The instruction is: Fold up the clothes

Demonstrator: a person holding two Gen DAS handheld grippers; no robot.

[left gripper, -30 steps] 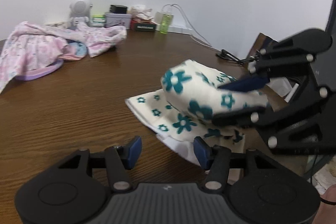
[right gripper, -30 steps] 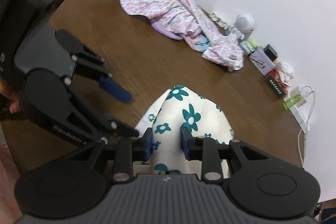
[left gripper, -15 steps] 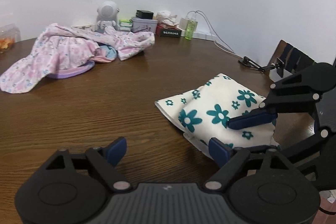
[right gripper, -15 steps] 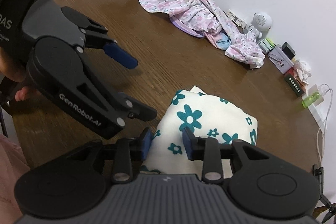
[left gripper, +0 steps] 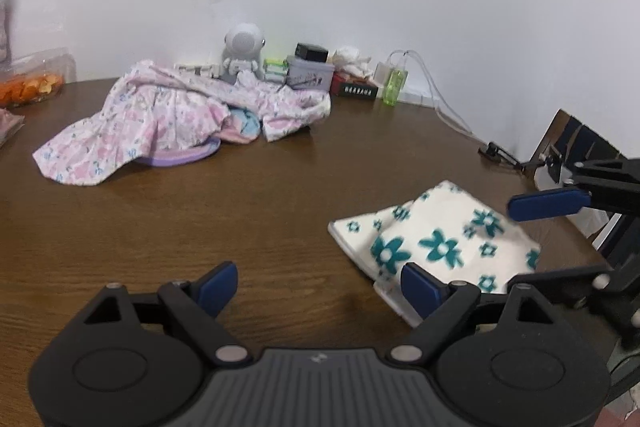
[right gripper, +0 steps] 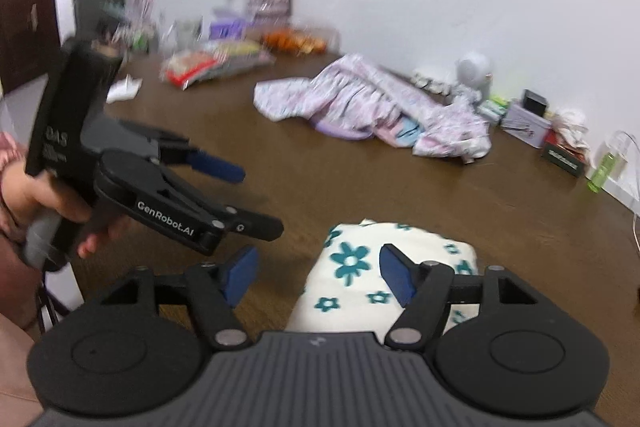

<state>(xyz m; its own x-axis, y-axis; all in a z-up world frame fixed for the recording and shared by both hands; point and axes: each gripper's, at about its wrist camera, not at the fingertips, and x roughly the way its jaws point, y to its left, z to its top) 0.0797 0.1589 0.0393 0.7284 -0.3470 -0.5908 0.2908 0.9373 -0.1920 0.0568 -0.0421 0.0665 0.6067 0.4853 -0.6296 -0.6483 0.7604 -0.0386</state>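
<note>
Right wrist view shows the right gripper [right gripper: 316, 277], which a second ago pinched the cream flowered cloth [right gripper: 384, 287], now opening and clear of it, the left gripper [left gripper: 316, 283] released beside it, so this folded piece lies finished on the table [left gripper: 200, 219].

Left hand-held gripper [left gripper: 316, 285] stands wide apart and empty; right hand-held gripper [right gripper: 318, 273] is opening, gripping nothing.
</note>
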